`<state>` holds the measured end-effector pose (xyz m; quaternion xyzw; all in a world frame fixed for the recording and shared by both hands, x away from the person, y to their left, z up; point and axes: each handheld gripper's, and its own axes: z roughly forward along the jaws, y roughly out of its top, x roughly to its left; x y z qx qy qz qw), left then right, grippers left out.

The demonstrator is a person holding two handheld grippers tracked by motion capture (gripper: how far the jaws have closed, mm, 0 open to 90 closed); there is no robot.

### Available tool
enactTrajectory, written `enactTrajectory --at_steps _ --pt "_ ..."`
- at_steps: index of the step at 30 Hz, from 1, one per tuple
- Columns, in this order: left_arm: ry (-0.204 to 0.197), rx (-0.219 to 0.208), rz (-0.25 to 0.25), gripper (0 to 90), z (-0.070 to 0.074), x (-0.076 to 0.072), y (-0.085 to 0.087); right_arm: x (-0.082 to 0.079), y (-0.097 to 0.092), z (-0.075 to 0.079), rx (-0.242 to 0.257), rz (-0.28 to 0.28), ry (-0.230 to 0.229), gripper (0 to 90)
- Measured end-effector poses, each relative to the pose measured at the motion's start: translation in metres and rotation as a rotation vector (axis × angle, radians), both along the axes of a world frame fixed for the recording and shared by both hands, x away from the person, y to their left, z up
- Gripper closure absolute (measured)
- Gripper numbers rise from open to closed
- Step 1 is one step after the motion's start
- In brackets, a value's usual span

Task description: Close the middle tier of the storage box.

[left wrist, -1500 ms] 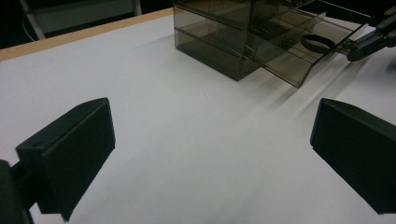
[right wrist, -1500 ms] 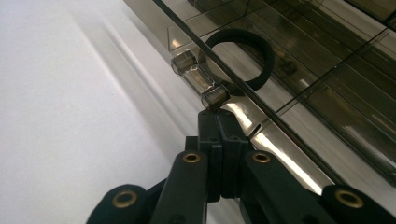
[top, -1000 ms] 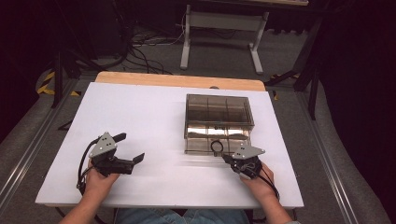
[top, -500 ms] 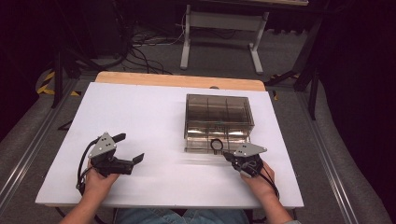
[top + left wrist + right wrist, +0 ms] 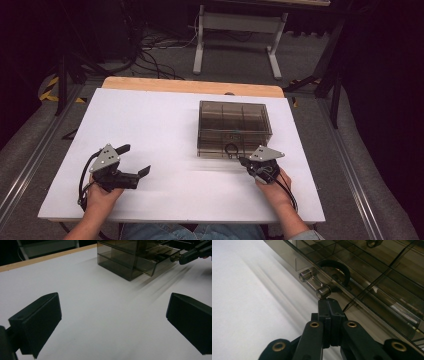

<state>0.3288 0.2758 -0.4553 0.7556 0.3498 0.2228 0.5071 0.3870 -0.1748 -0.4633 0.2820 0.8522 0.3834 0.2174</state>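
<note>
Smoky drawer box [image 5: 234, 129], drawer ajar

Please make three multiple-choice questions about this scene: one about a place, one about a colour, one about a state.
1. Where does the drawer box stand on the table?
A. right of the middle
B. at the far left corner
C. at the near left edge

2. What colour is the drawer box?
A. bright red
B. smoky transparent brown
C. solid white

3. How are the jaws of the left gripper?
A. shut tight
B. holding a cup
C. wide open

Answers:
1 A: the high view shows it toward the right side.
2 B: its dividers show through the walls.
3 C: the left gripper view shows bare table between them.
</note>
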Motion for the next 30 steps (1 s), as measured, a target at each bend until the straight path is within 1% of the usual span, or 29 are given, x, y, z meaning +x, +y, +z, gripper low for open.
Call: enactTrajectory --at_steps 4,8,10,16,25,30 --pt "0.006 -0.003 0.005 0.7 -0.001 -0.002 0.001 0.004 0.001 0.001 0.005 -0.009 -0.001 90.0" --pt "0.0 0.004 0.01 0.7 -0.001 -0.004 0.003 0.008 0.0 0.001 0.011 -0.021 0.0 90.0" --pt "0.002 0.0 0.013 0.7 -0.001 -0.005 0.004 0.01 0.0 0.001 0.013 -0.028 -0.002 90.0" --pt "0.005 0.002 0.021 0.7 -0.002 -0.009 0.006 0.017 -0.001 0.003 0.033 -0.038 -0.002 90.0" --pt "0.005 0.009 0.038 0.6 -0.002 -0.014 0.011 0.026 0.0 0.003 0.034 -0.052 -0.001 90.0" --pt "0.007 0.002 0.047 0.6 -0.003 -0.018 0.013 0.031 0.0 0.003 0.034 -0.062 -0.003 90.0"
